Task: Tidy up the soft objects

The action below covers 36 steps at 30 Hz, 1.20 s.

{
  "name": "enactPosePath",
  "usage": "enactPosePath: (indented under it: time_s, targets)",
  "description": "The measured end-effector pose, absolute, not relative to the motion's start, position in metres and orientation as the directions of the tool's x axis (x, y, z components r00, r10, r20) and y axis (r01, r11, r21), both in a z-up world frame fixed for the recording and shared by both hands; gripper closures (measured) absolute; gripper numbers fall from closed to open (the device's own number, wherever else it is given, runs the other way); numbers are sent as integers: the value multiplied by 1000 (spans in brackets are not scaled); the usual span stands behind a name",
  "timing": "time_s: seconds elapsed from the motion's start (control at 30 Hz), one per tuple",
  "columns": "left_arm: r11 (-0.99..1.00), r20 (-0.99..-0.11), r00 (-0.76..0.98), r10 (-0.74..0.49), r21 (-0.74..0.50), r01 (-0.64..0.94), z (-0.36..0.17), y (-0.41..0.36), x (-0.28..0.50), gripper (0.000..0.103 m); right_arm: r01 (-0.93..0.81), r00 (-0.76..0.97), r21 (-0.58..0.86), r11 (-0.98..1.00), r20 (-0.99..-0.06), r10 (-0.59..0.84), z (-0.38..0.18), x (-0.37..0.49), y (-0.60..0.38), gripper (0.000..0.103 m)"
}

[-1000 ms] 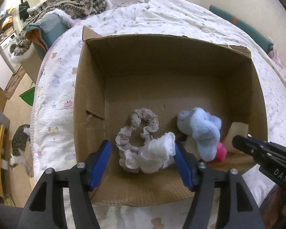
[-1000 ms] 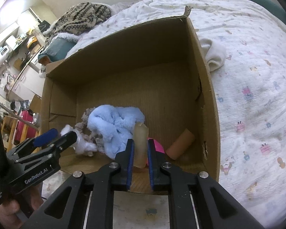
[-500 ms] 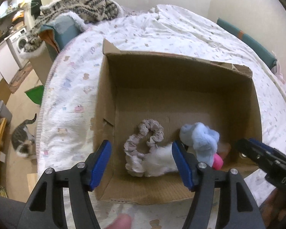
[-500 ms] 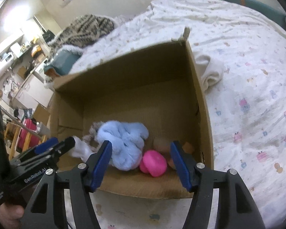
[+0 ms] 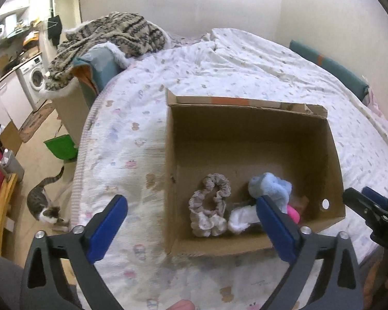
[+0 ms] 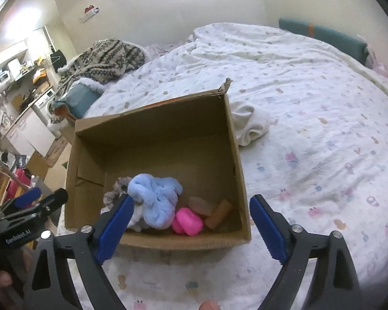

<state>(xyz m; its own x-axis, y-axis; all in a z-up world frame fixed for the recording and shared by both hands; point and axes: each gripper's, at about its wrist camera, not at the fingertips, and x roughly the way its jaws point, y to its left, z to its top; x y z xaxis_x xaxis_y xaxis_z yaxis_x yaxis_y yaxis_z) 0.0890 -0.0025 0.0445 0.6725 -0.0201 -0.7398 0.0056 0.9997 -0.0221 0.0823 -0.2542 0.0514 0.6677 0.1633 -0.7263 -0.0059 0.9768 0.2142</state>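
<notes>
in the box (image 6: 241, 180), only the right view shows what may be a sponge (image 6: 200, 205); both grippers (image 5: 191, 226) (image 6: 190, 226) gape empty.

White cloth (image 5: 241, 218) partly behind hand-held gripper finger (image 5: 274, 226)

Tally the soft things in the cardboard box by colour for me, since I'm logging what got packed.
Beige scrunchie: 1
White fluffy piece: 1
Light blue plush scrunchie: 1
Pink squishy toy: 1
Pale translucent block: 1
Tan block: 1
Total: 6, all inside the cardboard box.
</notes>
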Motion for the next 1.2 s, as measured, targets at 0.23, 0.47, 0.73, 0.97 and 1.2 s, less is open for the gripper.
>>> enactPosePath:
  time_s: [0.23,0.47,0.73,0.97,1.2]
  targets:
    - [1000,-723,691,21,30,1,52,4,58,1,-4,701,161,987,-703,118,59,59,-246,1]
    - [999,-721,692,33,33,-13,54,7,28,1,-27,711,141,990,-693,119,62,36,-231,1]
    - [1000,-692,721,30,19,-23,56,5,8,1,-32,720,118,992,-686,105,62,22,-218,0]
    - [1000,-709,705,9,-8,-21,50,4,14,1,-27,719,95,995,-690,85,56,23,-215,0]
    - [1000,-711,703,-4,-24,-19,48,3,15,1,-30,716,86,996,-694,82,54,24,-214,0]
